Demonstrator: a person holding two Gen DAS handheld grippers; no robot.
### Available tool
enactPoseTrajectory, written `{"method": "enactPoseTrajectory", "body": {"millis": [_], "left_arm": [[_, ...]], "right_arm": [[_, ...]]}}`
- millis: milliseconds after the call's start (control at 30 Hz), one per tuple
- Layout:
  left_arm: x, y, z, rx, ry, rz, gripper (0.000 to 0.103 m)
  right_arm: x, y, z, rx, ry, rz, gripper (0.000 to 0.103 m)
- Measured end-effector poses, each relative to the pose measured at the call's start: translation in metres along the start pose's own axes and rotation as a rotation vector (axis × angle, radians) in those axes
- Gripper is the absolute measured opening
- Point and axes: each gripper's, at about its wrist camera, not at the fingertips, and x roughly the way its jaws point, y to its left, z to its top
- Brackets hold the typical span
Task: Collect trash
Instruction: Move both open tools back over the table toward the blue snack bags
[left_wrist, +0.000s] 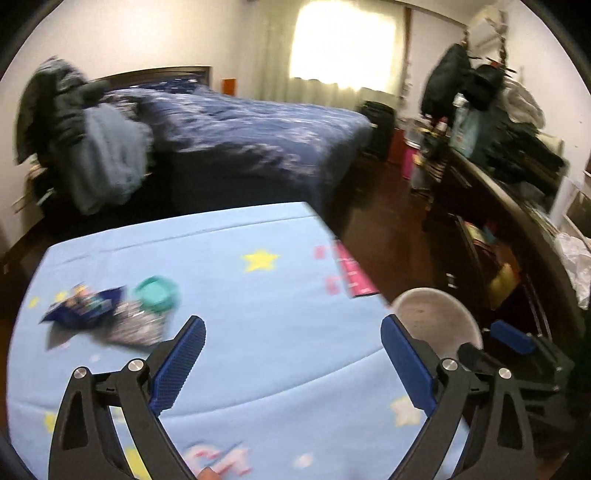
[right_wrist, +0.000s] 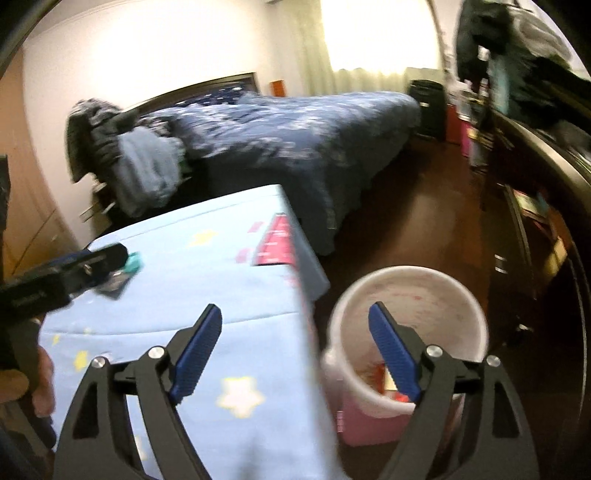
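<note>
A dark blue snack wrapper (left_wrist: 83, 308), a silvery wrapper (left_wrist: 138, 326) and a teal cup (left_wrist: 157, 293) lie together on the left of the light blue star-print cloth (left_wrist: 277, 295). My left gripper (left_wrist: 293, 332) is open and empty above the cloth, to the right of the trash. A pale bin (right_wrist: 406, 325) stands on the floor by the cloth's right edge, with some scraps inside. My right gripper (right_wrist: 295, 317) is open and empty, one finger over the cloth, one over the bin. The bin also shows in the left wrist view (left_wrist: 436, 321).
A bed with a dark blue quilt (left_wrist: 258, 133) stands behind. A pink sheet (left_wrist: 351, 269) lies at the cloth's right edge. A cluttered dark desk (left_wrist: 517, 192) runs along the right wall. Dark wooden floor (right_wrist: 406, 229) lies between bed and desk.
</note>
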Motion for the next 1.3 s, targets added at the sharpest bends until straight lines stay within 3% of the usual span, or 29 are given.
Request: {"method": "enactPoseTrajectory", "body": {"millis": [400,600,900,1300], "left_arm": [[-0.043,0.114,-0.04,-0.154,-0.034,0.205,0.097],[-0.047,0.17,-0.048,-0.225,-0.033,0.289,0.098],[-0.017,0.233,-0.024,-0.258,-0.018,0.286,0.098],[0.063,0.241,0.014,-0.151,0.099,0.274,0.098]], "right_arm": [[0.023,0.114,-0.001,-0.148,0.081,0.129,0.085],[0.04,0.151,0.0,-0.185,0.126,0.18,0.085],[0.075,0.202,0.014,-0.283,0.148,0.175,0.085],[0.104,0.214,0.032,-0.314,0.153,0.162,0.085]]}}
